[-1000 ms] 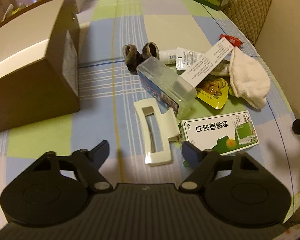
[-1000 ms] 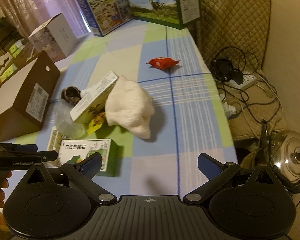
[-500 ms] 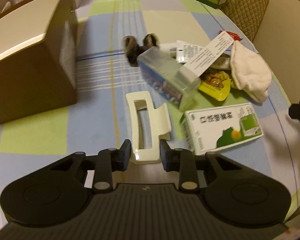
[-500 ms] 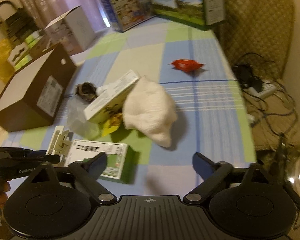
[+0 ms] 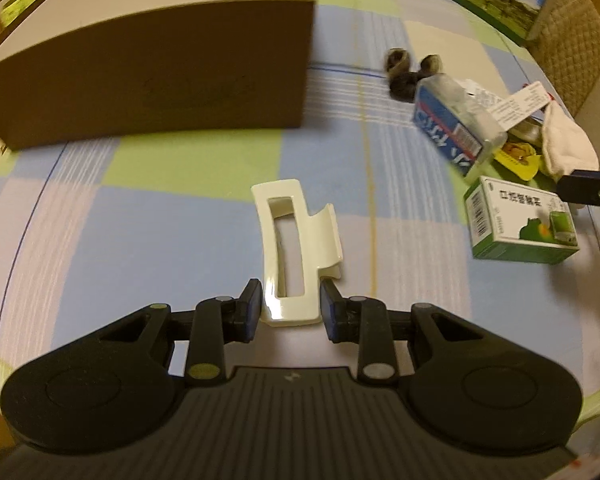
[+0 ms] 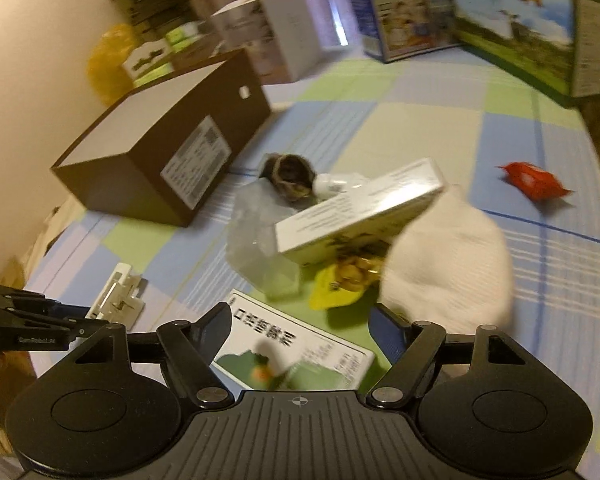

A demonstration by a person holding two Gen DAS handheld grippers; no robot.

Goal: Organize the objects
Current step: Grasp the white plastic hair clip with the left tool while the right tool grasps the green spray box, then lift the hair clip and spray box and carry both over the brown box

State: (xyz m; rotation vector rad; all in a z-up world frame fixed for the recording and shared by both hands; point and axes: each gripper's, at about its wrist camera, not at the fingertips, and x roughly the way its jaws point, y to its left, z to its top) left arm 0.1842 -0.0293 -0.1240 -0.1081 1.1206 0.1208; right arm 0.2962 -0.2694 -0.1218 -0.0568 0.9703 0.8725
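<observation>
Since a second ago my left gripper [image 5: 288, 306] has closed from wide open onto the cream hair claw clip [image 5: 296, 256], and now pinches its near end between both pads; the clip lies on the checked tablecloth [image 5: 180, 220] with its far end pointing to 12 o'clock. At 11 o'clock from it sits the brown cardboard box [image 5: 148, 68], lid shut, so I can't see what it holds. At 2 o'clock lies the clutter: a clear plastic case [image 5: 456, 124] with a blue label, contents too blurred to read, with a fuzzy dark hair tie [image 5: 404, 76] just beyond it. At 3 o'clock lies the green-and-white spray box [image 5: 520, 220]. My right gripper [image 6: 300, 334] hangs over that same spray box [image 6: 296, 354], jaws spread and not gripping it; its near edge is hidden behind the gripper body. Beyond, at 12 o'clock, a flat white carton [image 6: 360, 212] leans tilted on the pile, a white cloth [image 6: 448, 268] touches it at 1 o'clock, and a yellow packet [image 6: 340, 288] peeks out underneath. A red wrapper [image 6: 532, 180] lies well apart at 2 o'clock. Motion blur smears most of this view.
</observation>
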